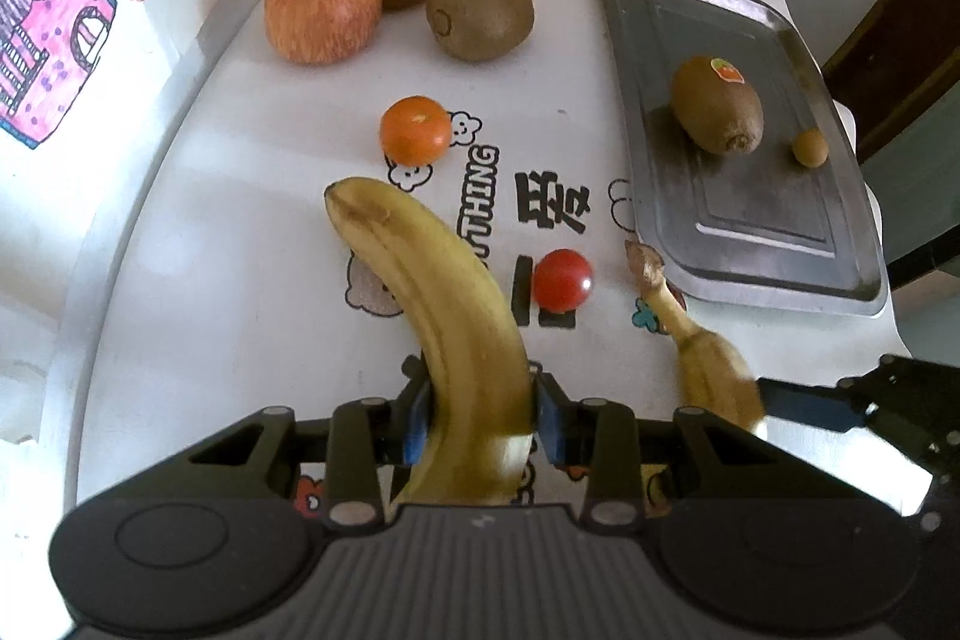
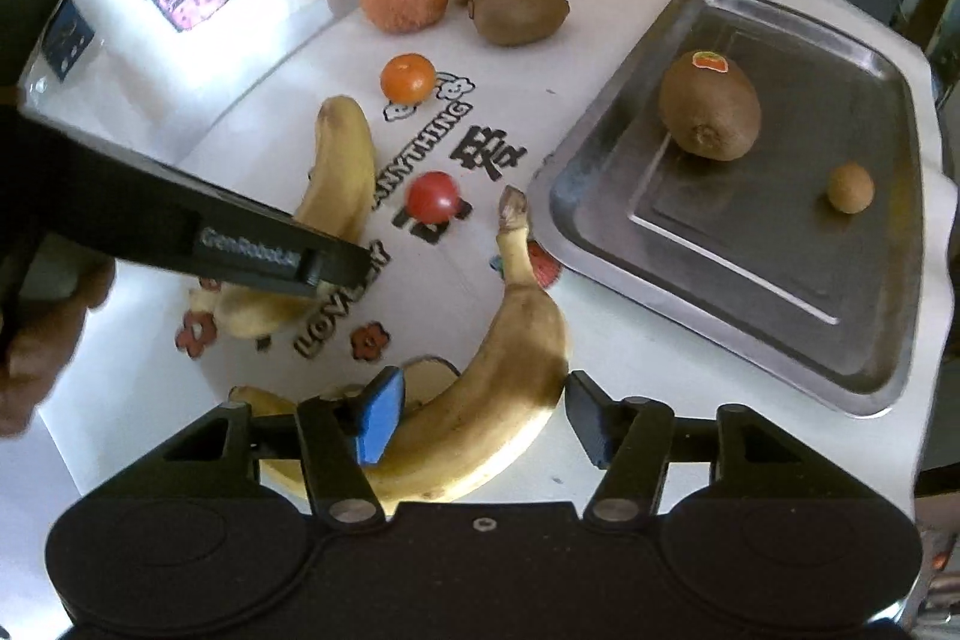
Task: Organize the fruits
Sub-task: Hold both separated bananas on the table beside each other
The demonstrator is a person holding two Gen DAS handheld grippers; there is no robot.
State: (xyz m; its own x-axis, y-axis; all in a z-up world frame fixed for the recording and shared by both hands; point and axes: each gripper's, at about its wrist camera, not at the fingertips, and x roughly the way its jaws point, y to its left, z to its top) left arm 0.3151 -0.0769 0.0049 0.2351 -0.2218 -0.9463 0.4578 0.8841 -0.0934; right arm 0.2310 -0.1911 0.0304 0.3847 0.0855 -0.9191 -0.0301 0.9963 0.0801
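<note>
Clean banana [image 1: 444, 316] on table, clamped in left gripper [image 1: 480, 415]. Spotted banana [image 2: 480, 400] between right gripper [image 2: 480, 415] pads, jaws not yet pressing. Step: grasping bananas. Next likely: close right, lift both toward metal tray [image 2: 780, 316].

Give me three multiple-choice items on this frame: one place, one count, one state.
1. Where does the stickered kiwi lie?
A. in the yellow bowl
B. on the metal tray
C. beside the apples

2. How many bananas show in the right wrist view?
A. one
B. two
C. four

3. What is the left claw doing?
A. clamped on a banana
B. open above the tray
C. holding a tomato

Answers: 1 B, the kiwi rests on the tray floor. 2 B, one banana by each claw. 3 A, both blue pads press on the banana's sides.
</note>
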